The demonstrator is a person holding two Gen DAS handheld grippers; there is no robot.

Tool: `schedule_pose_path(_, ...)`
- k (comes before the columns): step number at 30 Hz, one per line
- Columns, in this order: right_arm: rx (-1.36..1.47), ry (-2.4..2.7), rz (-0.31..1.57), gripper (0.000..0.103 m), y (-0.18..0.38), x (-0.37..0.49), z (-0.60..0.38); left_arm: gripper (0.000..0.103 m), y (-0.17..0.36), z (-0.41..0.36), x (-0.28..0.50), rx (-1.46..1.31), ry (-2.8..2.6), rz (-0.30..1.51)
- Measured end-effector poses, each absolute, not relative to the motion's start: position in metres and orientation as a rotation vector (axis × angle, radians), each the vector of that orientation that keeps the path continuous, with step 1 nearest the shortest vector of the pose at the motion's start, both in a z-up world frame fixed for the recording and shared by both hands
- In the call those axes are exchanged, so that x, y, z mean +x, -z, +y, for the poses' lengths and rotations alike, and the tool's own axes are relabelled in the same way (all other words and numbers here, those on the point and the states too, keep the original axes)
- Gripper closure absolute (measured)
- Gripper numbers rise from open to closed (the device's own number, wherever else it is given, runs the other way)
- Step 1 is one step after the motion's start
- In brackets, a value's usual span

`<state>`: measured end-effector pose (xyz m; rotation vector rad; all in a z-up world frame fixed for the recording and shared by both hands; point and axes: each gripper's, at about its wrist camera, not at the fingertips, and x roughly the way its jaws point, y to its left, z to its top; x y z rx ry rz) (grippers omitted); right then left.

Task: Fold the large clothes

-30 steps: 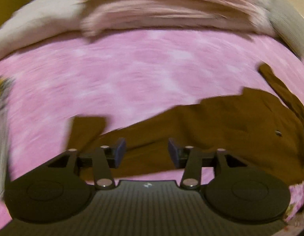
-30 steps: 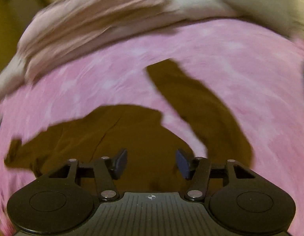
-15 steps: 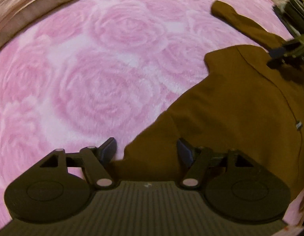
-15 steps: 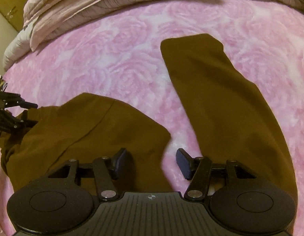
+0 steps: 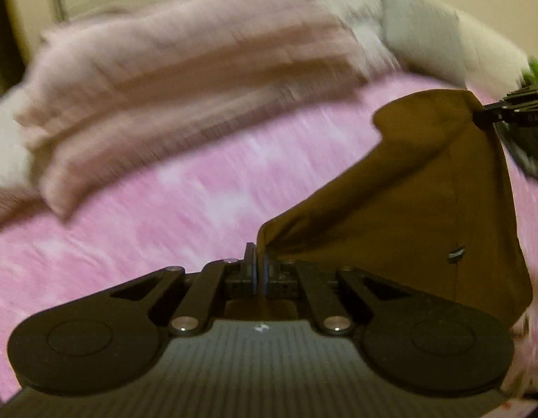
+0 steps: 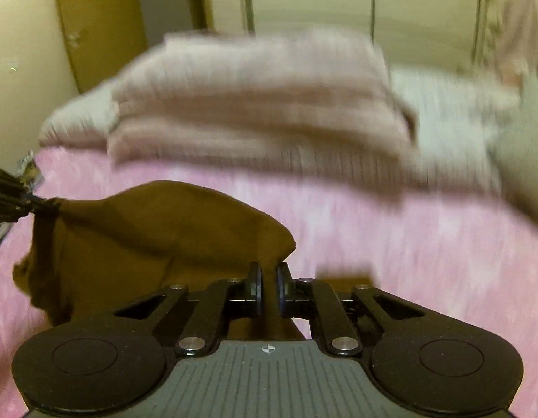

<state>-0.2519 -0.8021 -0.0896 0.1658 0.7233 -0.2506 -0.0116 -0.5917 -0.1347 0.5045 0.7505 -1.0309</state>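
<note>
Nearest, we see the pink rose-patterned blanket point(image 5: 136, 230) covering the bed, blurred in both wrist views. Beyond it lies a folded stack of pale pink bedding point(image 6: 255, 104), with a grey pillow point(image 5: 422, 35) at far right, and farther still a cream wall with a yellow-brown door point(image 6: 98, 24) at far left. Our left gripper point(image 5: 258, 268) has its fingers pressed together on an edge of the brown garment point(image 5: 401, 209), which rises to the right above the blanket. Our right gripper point(image 6: 269, 289) is likewise clamped on an edge of the same cloth, which stretches leftward. Each gripper appears at the rim of the other's view, pinching a far corner of the garment.
</note>
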Motion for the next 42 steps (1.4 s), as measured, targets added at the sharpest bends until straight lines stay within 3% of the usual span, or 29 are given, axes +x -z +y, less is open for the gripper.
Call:
schedule_pose_path(4, 0.057, 0.238, 0.609, 0.099, 0.059, -0.180, -0.829, 0.101, 0.098, -0.612, 0.026, 0.433, 0.952, 0.661)
schedule_pose_path(8, 0.032, 0.252, 0.521, 0.096, 0.071, -0.102, -0.867, 0.096, 0.103, -0.649, 0.083, 0.370, 0.847, 0.643)
schedule_pose_path(10, 0.047, 0.301, 0.539, 0.074, 0.089, -0.073, -0.883, 0.085, 0.118, -0.662, 0.106, 0.333, 0.784, 0.650)
schedule_pose_path(11, 0.054, 0.341, 0.556, 0.051, 0.096, -0.065, -0.886, 0.080, 0.127, -0.665, 0.112, 0.331, 0.754, 0.660)
schedule_pose_path(12, 0.098, 0.359, 0.553, 0.046, 0.103, -0.067, -0.889, 0.079, 0.134, -0.662, 0.114, 0.318, 0.737, 0.681)
schedule_pose_path(15, 0.172, 0.344, 0.589, 0.045, 0.125, -0.092, -0.881, 0.069, 0.155, -0.646, 0.094, 0.303, 0.746, 0.724)
schedule_pose_path(21, 0.277, 0.354, 0.796, 0.045, 0.187, -0.197, -0.842, 0.061, 0.219, -0.599, 0.021, 0.308, 0.795, 0.939)
schedule_pose_path(26, 0.376, 0.405, 0.961, 0.042, 0.231, -0.276, -0.812, 0.045, 0.270, -0.595, -0.029, 0.204, 0.847, 1.127)
schedule_pose_path(33, 0.400, 0.374, 1.026, 0.033, 0.254, -0.323, -0.786, 0.043, 0.298, -0.619, -0.053, 0.013, 0.875, 1.224)
schedule_pose_path(36, 0.415, 0.336, 1.010, 0.033, 0.269, -0.329, -0.784, 0.044, 0.305, -0.633, -0.055, 0.034, 0.869, 1.229)
schedule_pose_path(37, 0.428, 0.327, 0.994, 0.033, 0.274, -0.331, -0.785, 0.050, 0.309, -0.636, -0.054, 0.032, 0.866, 1.240)
schedule_pose_path(40, 0.493, 0.332, 0.971, 0.037, 0.287, -0.334, -0.791, 0.086, 0.315, -0.642, -0.058, 0.103, 0.868, 1.254)
schedule_pose_path(41, 0.530, 0.334, 0.970, 0.062, 0.289, -0.335, -0.794, 0.097, 0.312, -0.641, -0.060, 0.117, 0.881, 1.253)
schedule_pose_path(42, 0.566, 0.330, 0.981, 0.094, 0.289, -0.335, -0.797, 0.098, 0.306, -0.638, -0.064, 0.130, 0.893, 1.245)
